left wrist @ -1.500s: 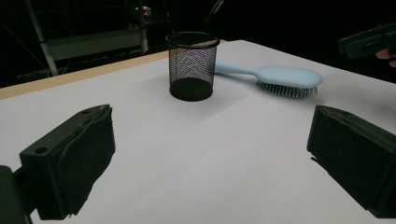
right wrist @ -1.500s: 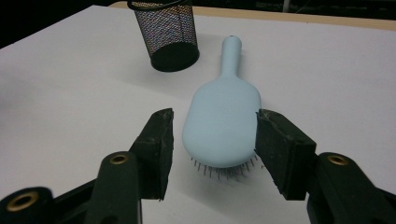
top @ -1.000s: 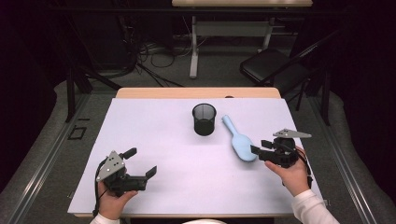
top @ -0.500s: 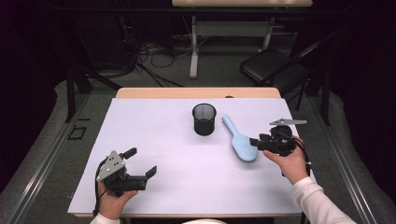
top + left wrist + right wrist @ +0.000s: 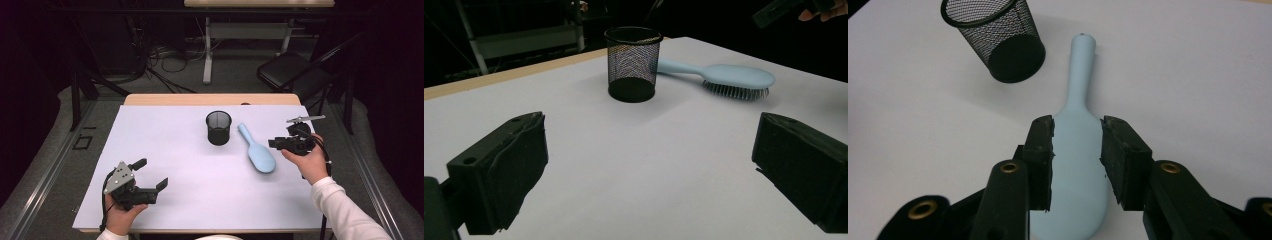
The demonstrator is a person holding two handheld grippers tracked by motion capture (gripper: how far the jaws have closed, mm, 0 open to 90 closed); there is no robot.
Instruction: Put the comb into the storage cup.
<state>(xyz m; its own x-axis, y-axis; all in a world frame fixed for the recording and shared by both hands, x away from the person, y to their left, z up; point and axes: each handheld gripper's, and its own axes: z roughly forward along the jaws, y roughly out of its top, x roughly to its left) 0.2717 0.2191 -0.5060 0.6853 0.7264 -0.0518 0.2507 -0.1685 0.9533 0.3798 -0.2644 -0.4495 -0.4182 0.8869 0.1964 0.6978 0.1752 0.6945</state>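
Hairbrush (image 5: 256, 150) is seen lying bristles down on the white table (image 5: 180, 150), just right of the mesh cup (image 5: 218, 128), handle end nearest it. Right gripper (image 5: 274, 143) is held just beyond the brush head, its jaws lately closing, a gap left, nothing clamped. Left gripper (image 5: 151, 174) is held well apart, down-left of the cup, jaws wide apart and empty.
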